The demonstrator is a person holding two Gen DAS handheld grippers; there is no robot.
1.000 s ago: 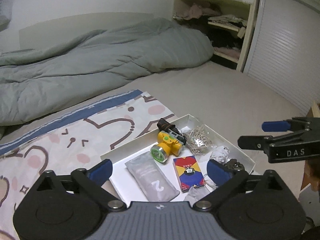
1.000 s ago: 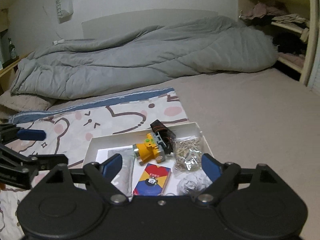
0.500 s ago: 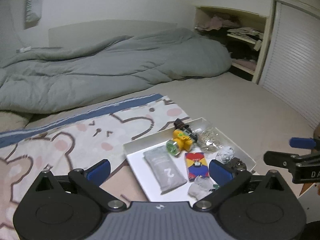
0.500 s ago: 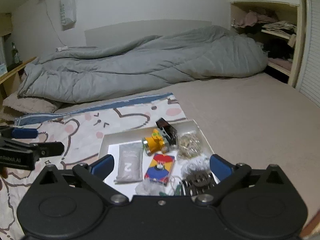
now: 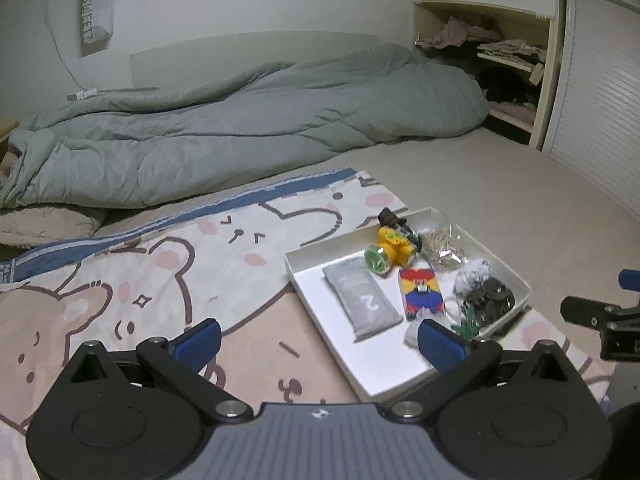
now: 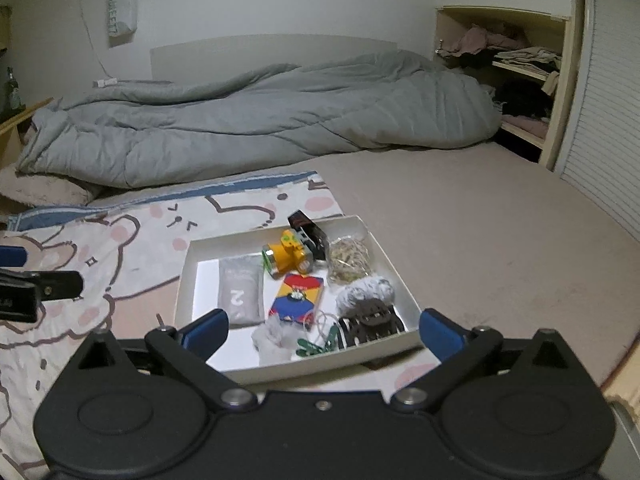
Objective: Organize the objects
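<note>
From the left wrist camera, the left gripper point(image 5: 318, 338) hangs with its blue-tipped fingers spread wide and nothing between them, low over the cartoon-bear blanket point(image 5: 168, 264) just left of the white tray point(image 5: 400, 364). The tray lies on that blanket, and inside it a grey pouch point(image 5: 362, 302) marked with a "2" rests along the tray's left-middle, a yellow headlamp point(image 5: 390, 250) sits toward its far side, a red, blue and yellow card box point(image 5: 421, 291) lies just right of the pouch, a clear bag of rubber bands point(image 5: 442, 248) fills the tray's far right corner, and a crumpled white wad point(image 5: 474, 274) and a dark hair claw point(image 5: 490, 300) sit along its right wall. The right gripper point(image 5: 592, 300) pokes in beyond the tray's right edge. From the right wrist camera, the right gripper point(image 6: 322, 330) is likewise wide apart and empty, held over the near edge of the tray point(image 6: 184, 280). The same contents show here: pouch point(image 6: 239, 296), headlamp point(image 6: 286, 256), card box point(image 6: 297, 296), rubber bands point(image 6: 348, 260), white wad point(image 6: 366, 290), hair claw point(image 6: 370, 320), plus what looks like a green clip point(image 6: 320, 344) and a pale plastic scrap point(image 6: 272, 340) in the tray's near part. The left gripper point(image 6: 36, 284) shows well left of the tray.
</note>
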